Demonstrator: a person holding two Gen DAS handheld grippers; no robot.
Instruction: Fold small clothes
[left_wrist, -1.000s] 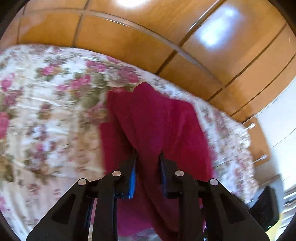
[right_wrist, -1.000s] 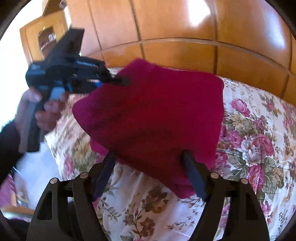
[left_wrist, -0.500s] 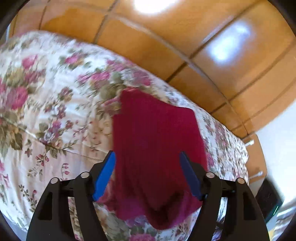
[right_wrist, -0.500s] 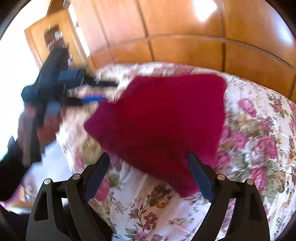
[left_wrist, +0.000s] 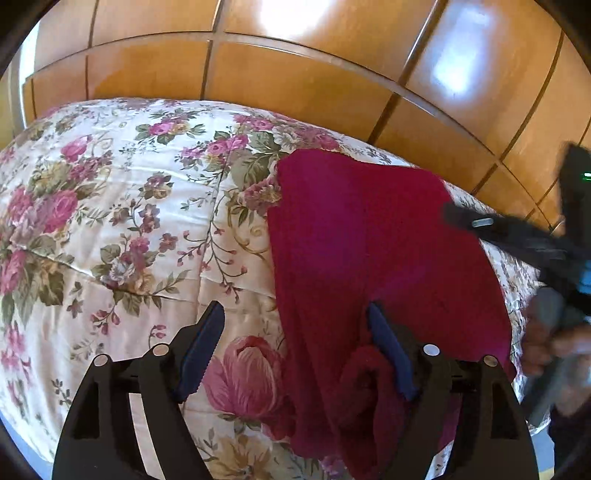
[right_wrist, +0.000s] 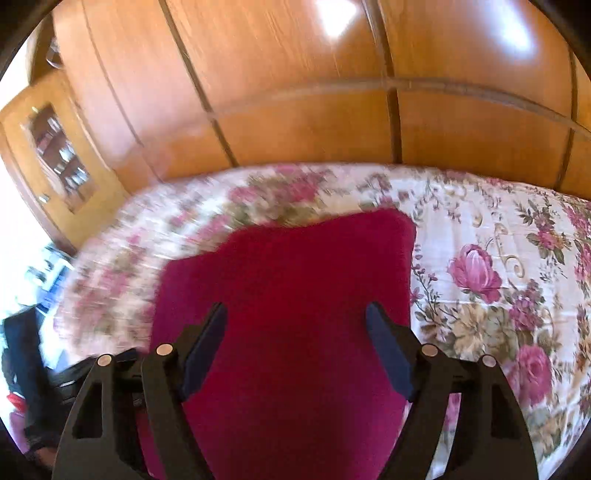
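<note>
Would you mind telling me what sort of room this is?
Most likely a bedroom: a floral bedspread covers what looks like a bed, wooden wardrobe panels stand behind it, and a red garment lies on the spread.

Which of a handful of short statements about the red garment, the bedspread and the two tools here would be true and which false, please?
1. The red garment lies on a floral bedspread. True.
2. The left tool is clamped shut on the cloth. False: its jaws stand wide apart, having just been opening, and the pads press on nothing.
3. The right tool is open above the garment. True.
4. The bedspread is plain white. False: it is printed with pink roses and green leaves.
5. Wooden panelling rises behind the bed. True.
6. The garment hangs in the air from both tools. False: it rests on the bedspread, gripped by neither.
</note>
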